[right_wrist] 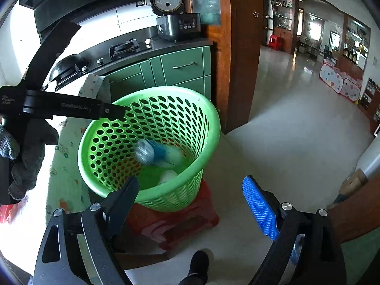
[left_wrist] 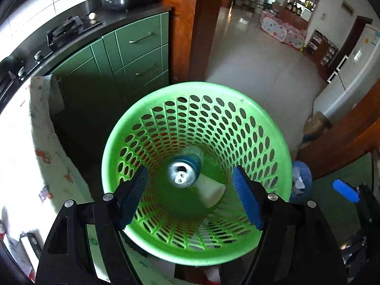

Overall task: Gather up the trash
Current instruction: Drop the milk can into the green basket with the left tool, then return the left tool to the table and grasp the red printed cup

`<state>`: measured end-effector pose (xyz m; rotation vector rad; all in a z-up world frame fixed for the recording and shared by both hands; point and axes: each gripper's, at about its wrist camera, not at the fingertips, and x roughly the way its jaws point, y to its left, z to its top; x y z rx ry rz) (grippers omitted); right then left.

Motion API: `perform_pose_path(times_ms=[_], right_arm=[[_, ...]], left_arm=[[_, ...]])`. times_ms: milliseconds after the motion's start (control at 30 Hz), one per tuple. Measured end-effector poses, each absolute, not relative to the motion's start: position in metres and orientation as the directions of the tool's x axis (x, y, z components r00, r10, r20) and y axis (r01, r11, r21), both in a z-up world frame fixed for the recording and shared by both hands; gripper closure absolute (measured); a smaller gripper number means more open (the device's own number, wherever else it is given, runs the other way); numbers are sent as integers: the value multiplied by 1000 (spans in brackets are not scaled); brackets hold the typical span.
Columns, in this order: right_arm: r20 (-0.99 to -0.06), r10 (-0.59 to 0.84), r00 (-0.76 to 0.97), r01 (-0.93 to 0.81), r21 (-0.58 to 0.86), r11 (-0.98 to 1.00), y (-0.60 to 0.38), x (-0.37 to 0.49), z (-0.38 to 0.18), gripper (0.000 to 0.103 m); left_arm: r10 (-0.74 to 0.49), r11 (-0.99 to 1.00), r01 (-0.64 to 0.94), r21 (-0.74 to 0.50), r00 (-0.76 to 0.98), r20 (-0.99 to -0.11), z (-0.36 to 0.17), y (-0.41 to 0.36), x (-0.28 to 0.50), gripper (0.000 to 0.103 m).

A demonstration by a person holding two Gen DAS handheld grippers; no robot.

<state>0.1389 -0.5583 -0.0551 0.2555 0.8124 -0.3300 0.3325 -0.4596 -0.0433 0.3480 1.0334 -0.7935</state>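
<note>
My green perforated trash basket point(left_wrist: 197, 128) fills the middle of the left wrist view, its mouth open toward me, and it stands on a red plastic stool point(right_wrist: 175, 223) on the pale tiled floor point(right_wrist: 285, 142). Behind it run the green kitchen cabinets point(left_wrist: 133, 54) under a dark countertop point(left_wrist: 133, 14), with a wooden door frame point(left_wrist: 190, 23) just to their right. A patterned tablecloth point(left_wrist: 26, 128) hangs at the basket's left.

My left gripper point(left_wrist: 190, 194) hangs over the basket's near rim, fingers spread wide with nothing between them. Straight ahead of it, inside the basket, a blue drink can point(left_wrist: 184, 169) is blurred, its silver top facing me, between the two pads but beyond them and touching neither. In the right wrist view the can point(right_wrist: 152, 153) shows blurred against the far inner wall. Below it, on the basket's bottom, lies a white cup-like piece of trash point(left_wrist: 211, 190).

My right gripper point(right_wrist: 190, 204) is held off to the basket's right, beside its outer wall and above the stool, fingers also spread apart and empty. From that side I see my gloved left hand point(right_wrist: 26, 156) at the left edge.

On the countertop's far end sits a rice cooker point(right_wrist: 178, 23), and beside it a gas hob point(right_wrist: 123, 47).
</note>
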Motion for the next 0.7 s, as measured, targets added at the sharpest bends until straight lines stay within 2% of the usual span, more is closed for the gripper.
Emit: perform_pose_path(times_ms=[267, 700], right_arm=[[-721, -158, 675, 338, 111, 935, -517, 125, -32, 15], [-676, -42, 736, 154, 106, 982, -413, 123, 8, 13]], left_arm=[[-465, 680, 727, -94, 327, -823, 2, -402, 311, 31], [-494, 698, 716, -14, 467, -734, 65, -238, 257, 29]])
